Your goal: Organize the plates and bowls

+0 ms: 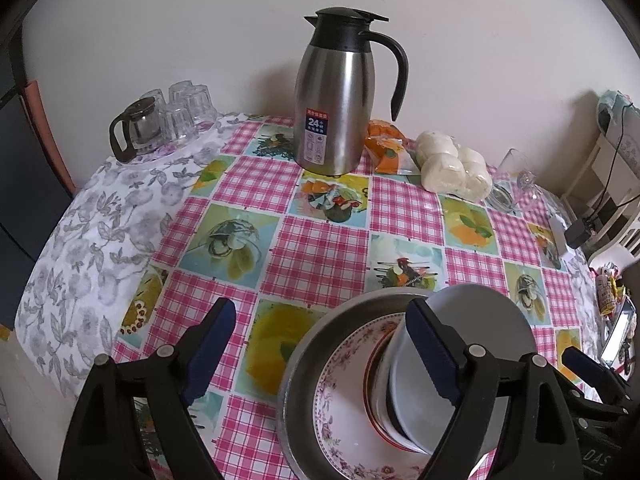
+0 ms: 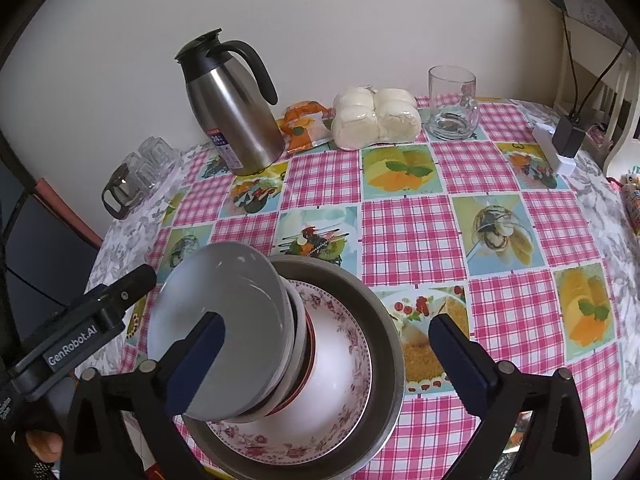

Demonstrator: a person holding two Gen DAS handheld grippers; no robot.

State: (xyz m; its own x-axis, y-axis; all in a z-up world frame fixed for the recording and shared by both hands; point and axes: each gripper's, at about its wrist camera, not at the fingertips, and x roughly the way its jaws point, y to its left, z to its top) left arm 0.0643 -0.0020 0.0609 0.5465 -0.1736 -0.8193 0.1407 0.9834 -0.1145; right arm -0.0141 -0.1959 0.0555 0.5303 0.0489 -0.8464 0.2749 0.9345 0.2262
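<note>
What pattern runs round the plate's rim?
Pink flowers on white round the plate; right wrist view shows it best.

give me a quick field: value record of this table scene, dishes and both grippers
stack base: wide round metal pan
inside the pan: floral-rimmed white plate
on the plate: nested bowls, the top one a plain white bowl
left gripper: jaws open, one finger over the white bowl; contact unclear
right gripper: jaws open, straddling the stack
surface: pink checked tablecloth with fruit pictures
back of table: steel thermos jug with black handle, packet of white buns, clear glass mug
far left corner: small glass teapot with clear tumblers
</note>
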